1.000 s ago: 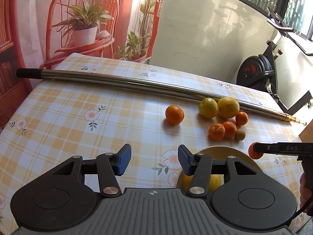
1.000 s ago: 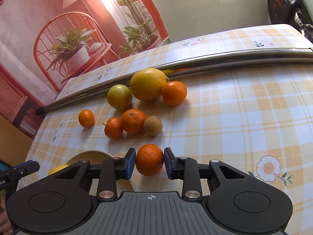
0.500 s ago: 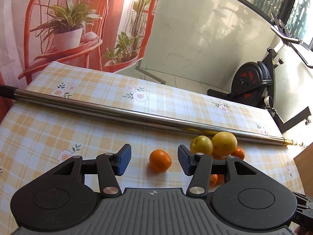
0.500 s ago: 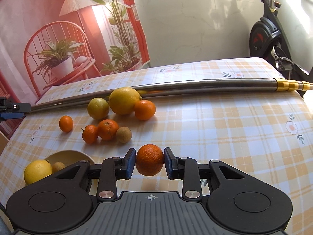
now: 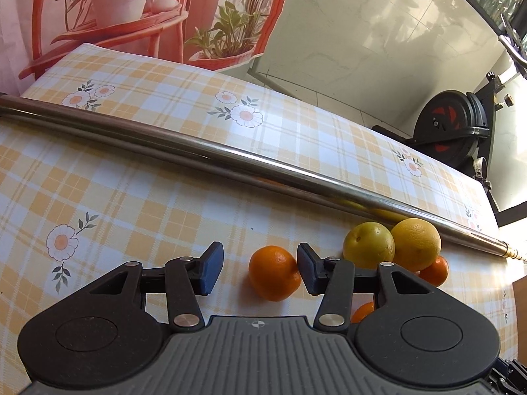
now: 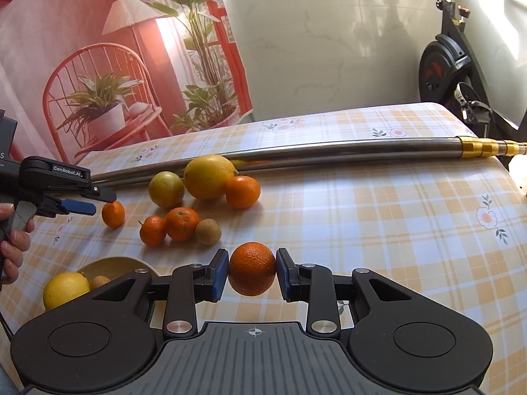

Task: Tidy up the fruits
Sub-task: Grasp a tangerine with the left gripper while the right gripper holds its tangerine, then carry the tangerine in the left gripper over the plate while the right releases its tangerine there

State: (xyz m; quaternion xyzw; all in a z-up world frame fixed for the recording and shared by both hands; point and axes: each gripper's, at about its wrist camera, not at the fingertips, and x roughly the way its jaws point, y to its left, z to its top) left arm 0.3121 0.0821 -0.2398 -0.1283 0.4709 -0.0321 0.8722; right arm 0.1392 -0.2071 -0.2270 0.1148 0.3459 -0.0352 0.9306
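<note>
- A steel pole (image 6: 329, 153) lies across the table (image 6: 395, 223) behind seven loose fruits.
- Our right tongs (image 6: 252, 275) are clamped on one orange (image 6: 252, 268).
- Our left tongs (image 5: 260, 271) are closing around a mandarin (image 5: 273, 273), one pad apart.
- A bowl (image 6: 108, 265) holds two fruits.

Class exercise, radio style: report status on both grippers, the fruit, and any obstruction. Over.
Right gripper shut on an orange, lifted. Left gripper closing around a lone mandarin, pads not yet pressing. Bowl holds a lemon. Nothing in the way.
</note>
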